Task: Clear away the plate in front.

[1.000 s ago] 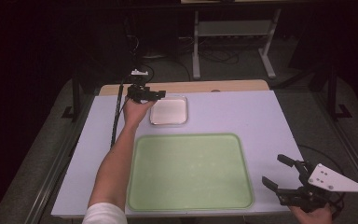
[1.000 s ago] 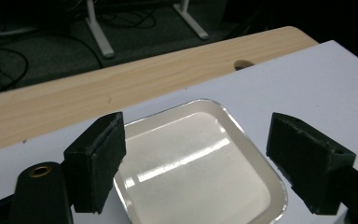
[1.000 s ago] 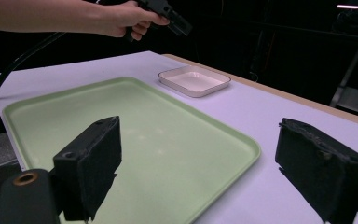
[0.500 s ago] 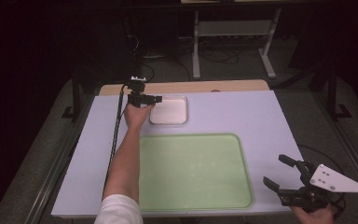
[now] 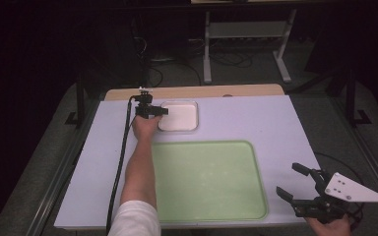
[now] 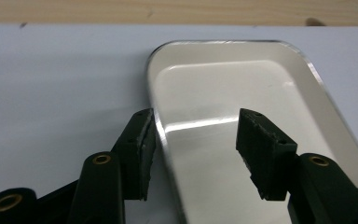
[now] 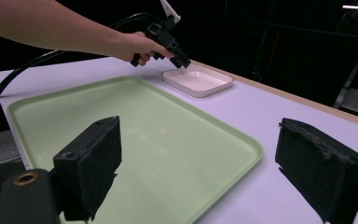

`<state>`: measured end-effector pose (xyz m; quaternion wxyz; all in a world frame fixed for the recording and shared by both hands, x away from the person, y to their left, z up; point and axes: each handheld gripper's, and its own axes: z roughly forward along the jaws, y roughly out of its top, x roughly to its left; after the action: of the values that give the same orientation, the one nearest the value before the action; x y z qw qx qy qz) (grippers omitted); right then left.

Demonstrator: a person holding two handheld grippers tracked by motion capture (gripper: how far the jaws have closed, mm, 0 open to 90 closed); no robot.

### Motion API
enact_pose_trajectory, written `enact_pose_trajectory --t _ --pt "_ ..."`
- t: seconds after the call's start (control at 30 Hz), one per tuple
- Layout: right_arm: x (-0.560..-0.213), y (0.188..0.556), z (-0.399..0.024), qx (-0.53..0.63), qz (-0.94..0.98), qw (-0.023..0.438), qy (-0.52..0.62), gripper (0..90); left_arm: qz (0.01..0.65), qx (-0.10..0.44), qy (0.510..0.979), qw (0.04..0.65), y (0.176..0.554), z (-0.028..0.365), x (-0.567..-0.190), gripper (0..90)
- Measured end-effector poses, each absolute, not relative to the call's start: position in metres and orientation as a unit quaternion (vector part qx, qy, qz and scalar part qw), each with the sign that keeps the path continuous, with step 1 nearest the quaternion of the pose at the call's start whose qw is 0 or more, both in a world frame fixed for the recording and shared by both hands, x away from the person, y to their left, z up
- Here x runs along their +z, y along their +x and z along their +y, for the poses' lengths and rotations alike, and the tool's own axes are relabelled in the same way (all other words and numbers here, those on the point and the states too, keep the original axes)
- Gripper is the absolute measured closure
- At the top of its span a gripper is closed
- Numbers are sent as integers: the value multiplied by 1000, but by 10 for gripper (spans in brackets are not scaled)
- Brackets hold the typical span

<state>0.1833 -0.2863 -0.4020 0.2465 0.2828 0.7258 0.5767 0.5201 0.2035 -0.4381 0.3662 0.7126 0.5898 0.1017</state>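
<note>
A small white tray (image 5: 178, 118) lies empty at the back of the table, glossy inside (image 6: 242, 84). My left gripper (image 5: 161, 112) has come down on its left rim. In the left gripper view (image 6: 196, 122) one jaw stands outside the rim and the other inside the tray. The jaws have just been closing with the rim between them, and there is still a gap at the inner pad. The right gripper view catches that hand and gripper (image 7: 181, 59) at the tray (image 7: 198, 80). My right gripper (image 5: 288, 179) is held open at the table's near right edge, nothing between its jaws (image 7: 196, 123).
A large pale green tray (image 5: 206, 179) lies empty on the near middle of the white table top (image 5: 275, 123). The left forearm (image 5: 140, 167) runs along its left side, with the black cable (image 5: 120, 162) beside it. A wooden strip (image 5: 197, 92) borders the far edge.
The left gripper has sunk onto the small tray's left rim, shifting slightly left, and its jaws have narrowed. The right gripper has stayed in place.
</note>
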Motion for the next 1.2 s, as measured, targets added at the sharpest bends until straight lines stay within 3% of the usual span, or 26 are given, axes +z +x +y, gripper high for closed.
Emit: enact_pose_trajectory --t 0.73,1.2 --pt "-401 184 -282 577 728 246 278 135 620 91 703 336 517 202 -445 787" --pt "-402 186 -279 577 730 243 274 135 655 71 665 351 514 203 -447 888"
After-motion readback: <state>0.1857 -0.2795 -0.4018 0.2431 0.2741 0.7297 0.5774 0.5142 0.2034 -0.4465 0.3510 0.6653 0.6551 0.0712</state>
